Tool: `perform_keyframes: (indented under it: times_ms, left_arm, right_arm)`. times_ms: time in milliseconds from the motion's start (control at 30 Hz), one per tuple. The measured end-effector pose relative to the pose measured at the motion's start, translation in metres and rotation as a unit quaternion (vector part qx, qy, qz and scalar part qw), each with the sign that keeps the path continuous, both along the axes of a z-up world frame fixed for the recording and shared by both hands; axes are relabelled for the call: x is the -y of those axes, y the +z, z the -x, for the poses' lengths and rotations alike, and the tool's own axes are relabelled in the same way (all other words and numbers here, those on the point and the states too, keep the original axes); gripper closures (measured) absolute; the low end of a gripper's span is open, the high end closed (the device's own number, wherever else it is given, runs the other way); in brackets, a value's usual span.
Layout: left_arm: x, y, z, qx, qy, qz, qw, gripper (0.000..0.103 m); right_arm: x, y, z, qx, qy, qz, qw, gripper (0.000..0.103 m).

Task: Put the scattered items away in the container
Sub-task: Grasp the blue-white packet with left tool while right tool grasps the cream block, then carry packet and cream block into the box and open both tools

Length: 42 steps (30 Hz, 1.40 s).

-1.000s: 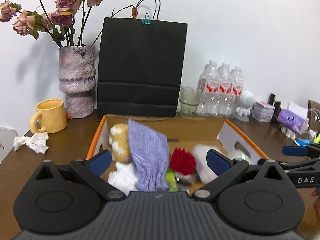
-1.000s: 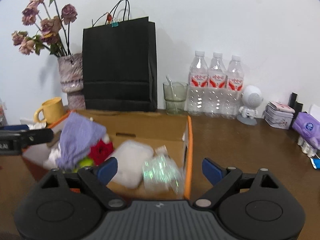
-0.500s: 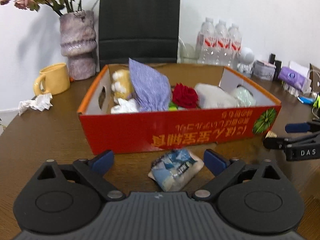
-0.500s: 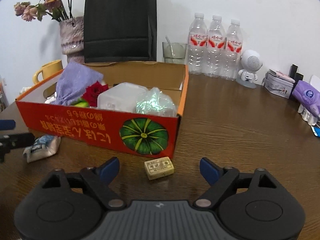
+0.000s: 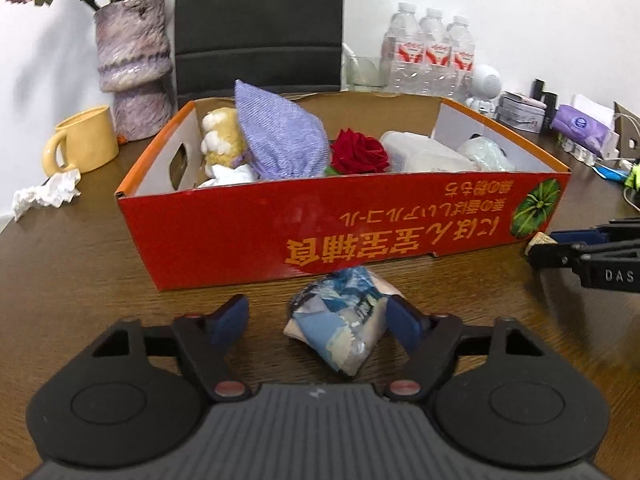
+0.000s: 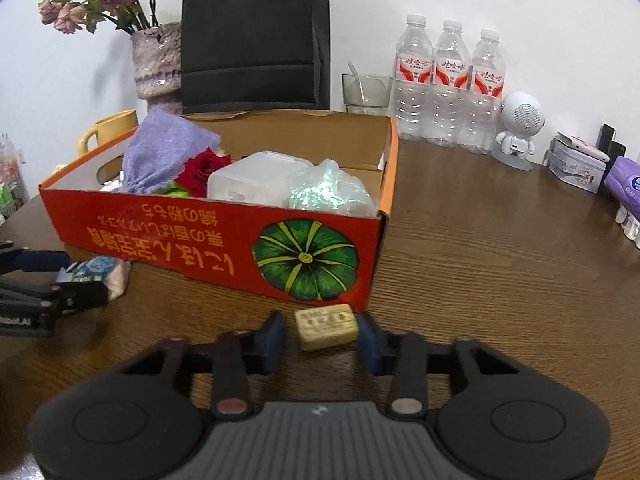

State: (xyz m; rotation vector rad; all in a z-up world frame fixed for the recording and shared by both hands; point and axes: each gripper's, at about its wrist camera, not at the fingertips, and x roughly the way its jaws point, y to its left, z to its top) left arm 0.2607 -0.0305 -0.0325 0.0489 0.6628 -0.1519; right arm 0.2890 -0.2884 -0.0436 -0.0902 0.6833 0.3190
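The red cardboard box with an orange rim holds a purple cloth, a plush toy, a red rose, a clear plastic tub and a crinkly bag. In front of it a blue-and-white packet lies on the table between the fingers of my left gripper. Its jaws are closing: the right pad touches the packet and the left pad is still apart. By the box's pumpkin corner, a small beige block lies between the closing jaws of my right gripper, with a thin gap at the left pad.
A yellow mug, a crumpled tissue and a purple vase stand left of the box, with a black paper bag behind it. Water bottles, a glass, a white robot figure and tins line the back right.
Both grippers came down from over the box to the table in front of it. Their jaws have narrowed, the left around the packet and the right around the block.
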Motion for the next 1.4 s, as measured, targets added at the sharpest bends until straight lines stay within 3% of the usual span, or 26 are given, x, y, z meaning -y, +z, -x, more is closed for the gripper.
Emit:
perform_keyframes:
  times_ms: [33, 100, 300, 767, 967, 1167, 1400]
  left_arm:
    - [0.001, 0.0, 0.001, 0.002, -0.005, 0.0, 1.0, 0.037]
    - [0.002, 0.002, 0.004, 0.003, -0.015, 0.003, 0.9999, 0.057]
    - [0.001, 0.003, 0.006, 0.008, -0.017, 0.007, 0.9998, 0.076]
    - [0.008, 0.016, 0.031, 0.04, -0.041, 0.019, 0.9982, 0.079]
    - [0.009, 0.047, 0.045, 0.086, -0.063, 0.048, 0.9931, 0.079]
    - [0.012, 0.085, 0.017, 0.124, -0.067, 0.053, 0.9886, 0.079]
    - [0.015, 0.094, -0.045, 0.134, -0.029, 0.08, 0.9873, 0.079]
  right_arm:
    - [0.0, 0.0, 0.001, 0.001, 0.001, 0.002, 1.0, 0.073]
    - [-0.002, 0.0, 0.002, 0.003, 0.003, 0.004, 1.0, 0.073]
    - [-0.003, 0.0, 0.004, 0.007, 0.007, 0.008, 1.0, 0.073]
    - [-0.012, 0.01, 0.028, 0.021, 0.032, 0.001, 0.999, 0.073]
    - [-0.012, 0.042, 0.043, 0.055, 0.051, -0.046, 0.996, 0.073]
    - [-0.017, 0.081, 0.019, 0.09, 0.052, -0.064, 0.993, 0.073]
    - [-0.031, 0.088, -0.048, 0.101, 0.013, -0.058, 0.993, 0.073]
